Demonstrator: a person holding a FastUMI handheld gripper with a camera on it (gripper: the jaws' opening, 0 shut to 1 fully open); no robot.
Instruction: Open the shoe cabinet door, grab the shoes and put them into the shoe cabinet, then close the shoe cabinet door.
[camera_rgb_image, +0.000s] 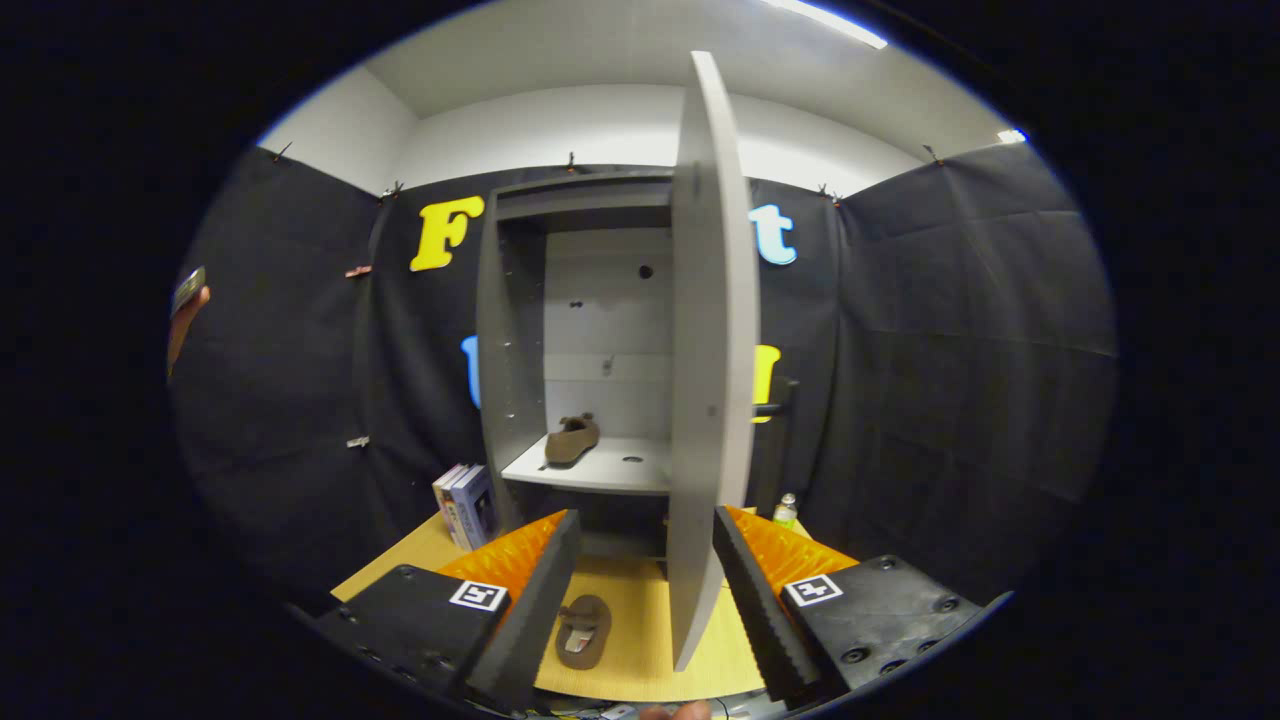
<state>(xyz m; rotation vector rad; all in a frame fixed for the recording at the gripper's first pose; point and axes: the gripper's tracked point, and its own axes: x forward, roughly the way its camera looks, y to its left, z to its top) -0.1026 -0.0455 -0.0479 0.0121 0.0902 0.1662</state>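
Note:
The grey shoe cabinet (520, 330) stands ahead with its door (712, 360) swung open, edge-on toward me. One brown shoe (571, 440) lies on the cabinet's white shelf (600, 470). A second brown shoe (584, 630) lies on the wooden table between my fingers, close to the left one. My gripper (645, 600) is open, and the door's lower edge hangs in the gap near the right finger without being clamped.
Books (466, 505) stand left of the cabinet's foot and a small bottle (786, 510) stands to its right. A dark handle (780, 405) sticks out beyond the door. A hand (185, 320) holding something shows far left. The wooden table (640, 660) lies below.

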